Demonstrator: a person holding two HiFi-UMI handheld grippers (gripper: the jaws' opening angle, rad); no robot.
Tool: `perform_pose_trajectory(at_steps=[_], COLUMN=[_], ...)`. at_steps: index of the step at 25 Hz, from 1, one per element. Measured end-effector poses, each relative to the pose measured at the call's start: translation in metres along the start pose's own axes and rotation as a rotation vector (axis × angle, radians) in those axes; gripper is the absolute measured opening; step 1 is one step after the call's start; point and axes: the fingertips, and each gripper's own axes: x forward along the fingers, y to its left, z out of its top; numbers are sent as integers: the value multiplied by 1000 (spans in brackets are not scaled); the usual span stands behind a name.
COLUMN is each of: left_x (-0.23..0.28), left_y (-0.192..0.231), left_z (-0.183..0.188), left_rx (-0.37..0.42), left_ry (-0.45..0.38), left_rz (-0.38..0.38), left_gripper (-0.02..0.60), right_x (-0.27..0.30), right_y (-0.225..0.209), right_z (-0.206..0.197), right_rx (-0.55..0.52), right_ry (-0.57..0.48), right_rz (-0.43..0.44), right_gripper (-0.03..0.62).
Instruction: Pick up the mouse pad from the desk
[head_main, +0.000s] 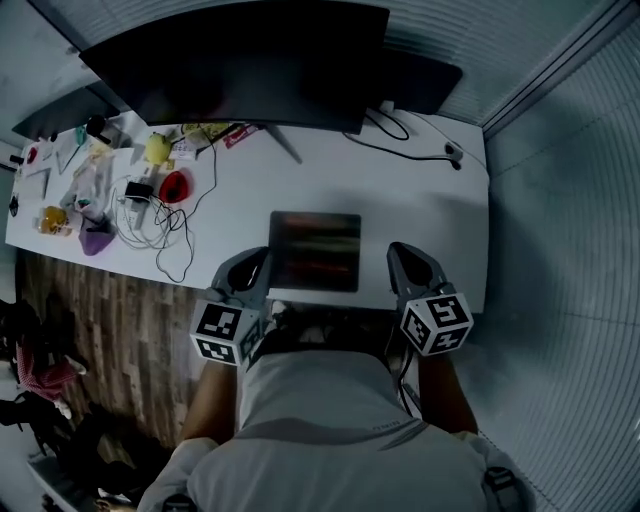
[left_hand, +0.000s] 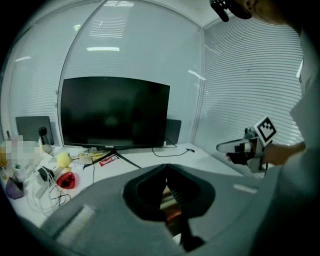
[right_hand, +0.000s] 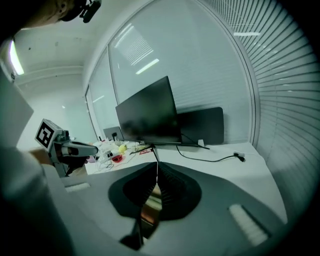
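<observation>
White desk (head_main: 430, 200) is giving you your biggest worry. The mouse pad (head_main: 315, 250) is lying dead flat on it, at the 6 o'clock edge right in front of you, so no lip is standing up for a jaw to catch. Both tools are sitting closed and empty: the left gripper (head_main: 250, 265) just beside the mat's 9 o'clock side, the right gripper (head_main: 405, 258) near its 3 o'clock side. With the jaws together, you are likely to be pushing the mat around rather than lifting it. If you are shoving from one side only, it is probably sliding toward 12 o'clock or off the near edge into your lap. Its face is looking glossy, so I am judging that the jaws may be slipping on it too. A smaller risk: a wide swing toward 9 o'clock would be snagging the loose white cables (head_main: 165, 230).

Around you, a glass wall (left_hand: 140, 45) and slatted blinds (left_hand: 250, 75) are closing in a small office, with wood-pattern floor (head_main: 120, 320) showing at 8 o'clock. A black monitor (head_main: 240, 60) is standing at 12 o'clock and a black cord (head_main: 410, 148) is trailing at 1 o'clock. Small clutter is crowding 10 o'clock: a purple cup (head_main: 96, 240), a red thing (head_main: 173, 185), a yellow thing (head_main: 157, 148).
</observation>
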Motion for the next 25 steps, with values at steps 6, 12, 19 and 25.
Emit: perform_pose_trajectory(at_steps=[6, 12, 19, 25], left_x=[35, 69, 89, 106], left_y=[16, 43, 60, 66], left_z=[-41, -114, -183, -219], left_rx=[30, 22, 59, 29], left_ry=[116, 325, 478, 569], left_rz=[-34, -23, -42, -34], left_gripper=[110, 223, 249, 264], right_x=[27, 64, 106, 118], right_y=[-11, 3, 15, 10], right_z=[-38, -90, -171, -206], right_rx=[-18, 7, -37, 12], right_ry=[145, 296, 516, 616], right_rz=[-52, -86, -120, -150], right_gripper=[143, 259, 330, 348])
